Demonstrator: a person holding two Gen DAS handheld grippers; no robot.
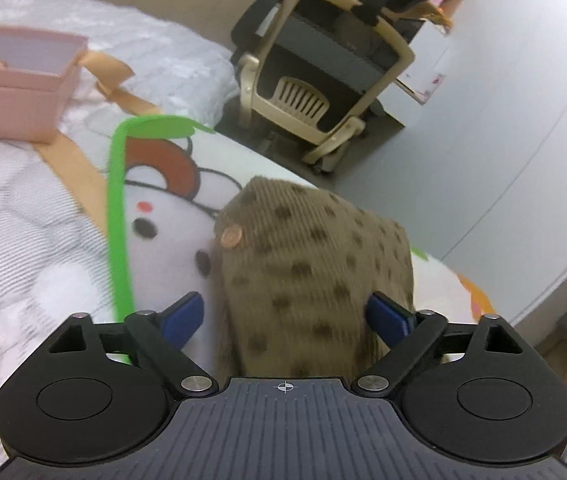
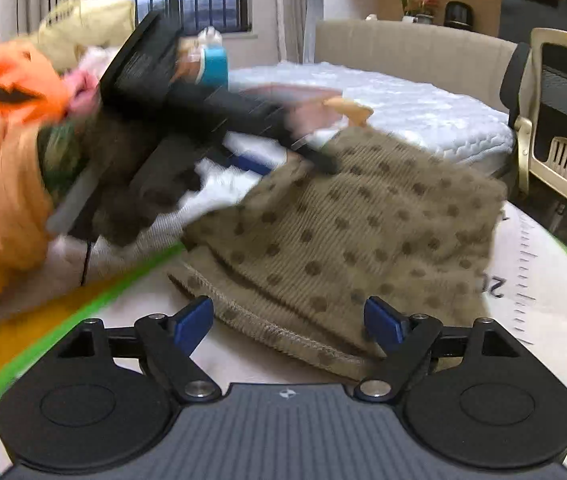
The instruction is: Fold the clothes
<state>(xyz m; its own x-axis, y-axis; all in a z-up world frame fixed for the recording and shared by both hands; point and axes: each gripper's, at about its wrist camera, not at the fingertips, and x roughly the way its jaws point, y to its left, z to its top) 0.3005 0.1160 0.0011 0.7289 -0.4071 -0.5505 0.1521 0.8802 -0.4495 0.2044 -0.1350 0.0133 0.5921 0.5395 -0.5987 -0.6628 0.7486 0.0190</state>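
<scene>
A brown corduroy garment with dark dots lies bunched on a cartoon-print mat with a green border. A copper button shows on its left side. My left gripper is open, its blue pads either side of the cloth. In the right wrist view the garment spreads across the mat, and the left gripper, blurred, is at its far edge. My right gripper is open over the near hem, not pinching it.
A pink box and tan straps sit on the white bed. An office chair stands on the grey floor beyond the bed's edge. An orange pumpkin-face cloth lies at the left of the right wrist view.
</scene>
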